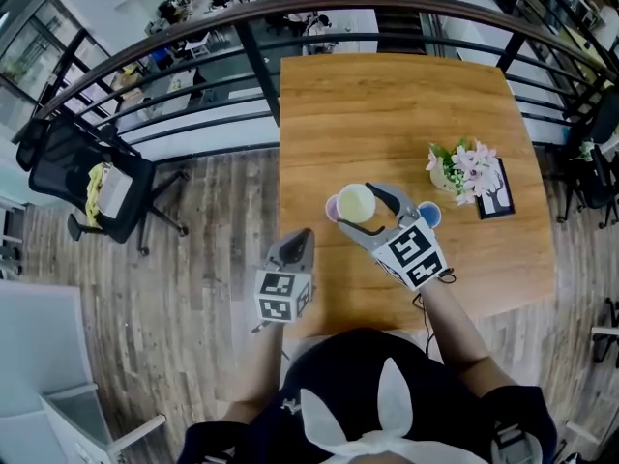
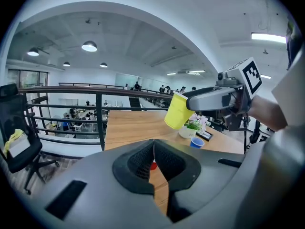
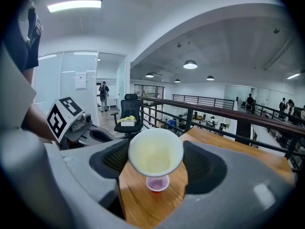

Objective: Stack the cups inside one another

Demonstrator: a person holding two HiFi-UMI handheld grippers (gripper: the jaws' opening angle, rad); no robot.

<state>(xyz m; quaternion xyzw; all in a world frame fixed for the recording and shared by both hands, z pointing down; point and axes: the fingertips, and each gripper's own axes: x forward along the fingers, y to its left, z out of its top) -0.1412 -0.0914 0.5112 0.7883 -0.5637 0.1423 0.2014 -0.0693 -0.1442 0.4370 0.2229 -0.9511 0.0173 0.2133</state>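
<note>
the right tool [image 3: 157,162] pinches the yellow cup [image 3: 155,149] by its wall, likely light, thin and crushable, with the pink cup [image 3: 157,183] on the table [image 3: 136,202] just below it; left tool [image 2: 153,162] closed, empty

Got yellow cup [image 1: 356,202], pink cup [image 3: 157,183], blue cup [image 2: 196,142]; table [image 1: 387,114] tan wood grain. My left gripper [image 1: 305,232], right gripper [image 1: 360,206]: grey, black-and-white markers [image 1: 283,296].

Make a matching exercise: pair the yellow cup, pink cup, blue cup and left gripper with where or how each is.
1 yellow cup
2 pink cup
3 blue cup
4 left gripper

A shut, empty
B beside the flower pot
C in the right gripper
D on the table, below the raised cup

Pairs: 1-C, 2-D, 3-B, 4-A
</note>
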